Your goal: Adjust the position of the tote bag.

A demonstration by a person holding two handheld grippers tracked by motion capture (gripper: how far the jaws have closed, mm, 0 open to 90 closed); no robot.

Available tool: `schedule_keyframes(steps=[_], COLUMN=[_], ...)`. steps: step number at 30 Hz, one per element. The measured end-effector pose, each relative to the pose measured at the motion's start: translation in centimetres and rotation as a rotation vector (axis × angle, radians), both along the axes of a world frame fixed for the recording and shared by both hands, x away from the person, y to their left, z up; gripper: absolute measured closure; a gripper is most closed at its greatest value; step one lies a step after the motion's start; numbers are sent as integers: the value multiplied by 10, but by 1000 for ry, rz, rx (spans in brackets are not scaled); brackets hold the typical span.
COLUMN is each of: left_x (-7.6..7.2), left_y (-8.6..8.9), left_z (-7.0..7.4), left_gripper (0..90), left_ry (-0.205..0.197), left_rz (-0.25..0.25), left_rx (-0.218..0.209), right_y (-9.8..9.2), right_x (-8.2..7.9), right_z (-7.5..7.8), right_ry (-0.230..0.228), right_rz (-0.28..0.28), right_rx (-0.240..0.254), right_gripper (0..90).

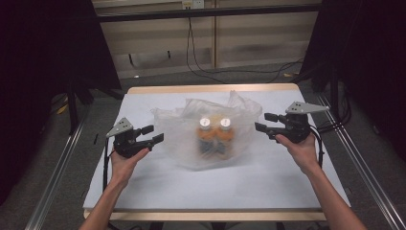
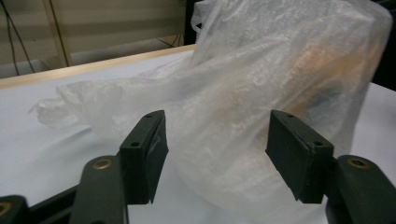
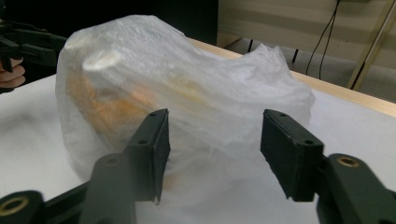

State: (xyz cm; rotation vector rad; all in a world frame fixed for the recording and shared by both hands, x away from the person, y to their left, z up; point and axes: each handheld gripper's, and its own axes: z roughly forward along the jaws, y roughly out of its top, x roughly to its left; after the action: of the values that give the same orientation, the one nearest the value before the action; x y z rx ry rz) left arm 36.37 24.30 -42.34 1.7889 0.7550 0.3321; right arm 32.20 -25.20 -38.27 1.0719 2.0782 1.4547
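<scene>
Bag of thin translucent crinkled plastic (image 1: 210, 127) sits mid-table, two orange white-capped bottles (image 1: 215, 134) upright inside. Left gripper (image 1: 152, 134) just left of bag, right gripper (image 1: 265, 122) just right; both jaw pairs apart, empty. Likely approach step; next calls for pinching bag film.

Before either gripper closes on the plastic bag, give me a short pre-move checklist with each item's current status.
1. Left gripper open: ok.
2. Right gripper open: ok.
3. Both grippers clear of the plastic bag: ok; they flank it, apart.
4. Two bottles upright inside the bag: ok.
5. Bag mouth location: cannot tell; crumpled film at the far side.
6. Bag fully on the table: ok.
</scene>
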Motion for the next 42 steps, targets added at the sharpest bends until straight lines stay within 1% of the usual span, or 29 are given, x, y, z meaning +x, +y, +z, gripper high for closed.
schedule_keyframes(steps=[2, 3, 4, 5, 7, 9, 11, 12, 13, 15, 17, 18, 20, 21, 22, 24, 25, 26, 27, 28, 29, 30, 31, 32, 33, 34, 37, 39, 42], left_x=[4, 4, 5, 5, 7, 7, 6, 7, 8, 10, 12, 13, 15, 15, 16, 18, 19, 20, 20, 21, 21, 21, 21, 21, 21, 21, 19, 19, 16], left_y=[-3, -5, -5, -4, -4, -4, -4, -3, -3, -2, -2, -2, -4, -4, -6, -10, -11, -12, -12, -15, -16, -17, -18, -18, -18, -19, -21, -22, -22], left_z=[3, 4, 4, 5, 1, 0, -8, -11, -13, -17, -20, -21, -24, -24, -24, -23, -22, -21, -21, -20, -20, -21, -21, -22, -22, -22, -21, -20, -17], left_gripper=[341, 332, 321, 309, 288, 269, 259, 249, 239, 192, 179, 165, 165, 172, 172, 216, 237, 265, 311, 368, 414, 480, 551, 583, 652, 703, 827, 877, 895], left_ry=[-1, -8, -9, -11, 2, 10, 17, 20, 34, 50, 59, 58, 66, 66, 57, 51, 50, 53, 53, 61, 57, 63, 63, 68, 66, 70, 66, 62, 60], left_rz=[-19, 0, -9, -6, -6, 5, 17, -5, -4, -6, -13, -10, -15, -15, -24, -33, -36, -46, -46, -67, -69, -76, -82, -85, -99, -101, -121, -128, -136], left_rx=[6, 26, 17, 25, 2, 2, 44, 53, 51, 54, 51, 61, 40, 40, 35, 45, 38, 16, 16, 5, 13, 8, 7, 7, 9, 4, 5, 11, 4], right_y=[3, 4, 5, 6, 7, 9, 11, 12, 13, 13, 13, 13, 14, 14, 14, 16, 16, 17, 17, 18, 19, 19, 20, 22, 22, 22, 21, 20, 19], right_x=[5, 8, 11, 13, 19, 24, 27, 29, 32, 36, 40, 42, 46, 46, 47, 50, 50, 51, 51, 52, 52, 52, 52, 52, 52, 51, 50, 49, 48], right_z=[2, 2, 2, 2, 0, -2, -6, -8, -11, -16, -18, -20, -21, -21, -22, -24, -25, -26, -27, -28, -29, -29, -30, -30, -30, -29, -29, -29, -26], right_ry=[-3, -4, 1, 0, 3, 4, 11, 19, 31, 55, 57, 56, 64, 64, 64, 59, 59, 62, 63, 62, 60, 57, 59, 59, 54, 60, 60, 63, 54], right_rz=[4, 1, 4, 2, -5, -1, -1, -14, -19, -20, -33, -35, -35, -35, -28, -14, -11, -5, 2, 4, 6, 8, 15, 11, 23, 27, 34, 29, 22], right_rx=[-14, -18, -27, -37, -45, -77, -98, -106, -119, -117, -120, -119, -113, -113, -113, -103, -98, -97, -97, -92, -88, -83, -81, -93, -98, -86, -86, -74, -62], right_gripper=[389, 378, 369, 356, 314, 292, 260, 248, 240, 237, 240, 241, 257, 257, 278, 364, 395, 434, 484, 514, 560, 620, 645, 682, 737, 761, 843, 861, 884])
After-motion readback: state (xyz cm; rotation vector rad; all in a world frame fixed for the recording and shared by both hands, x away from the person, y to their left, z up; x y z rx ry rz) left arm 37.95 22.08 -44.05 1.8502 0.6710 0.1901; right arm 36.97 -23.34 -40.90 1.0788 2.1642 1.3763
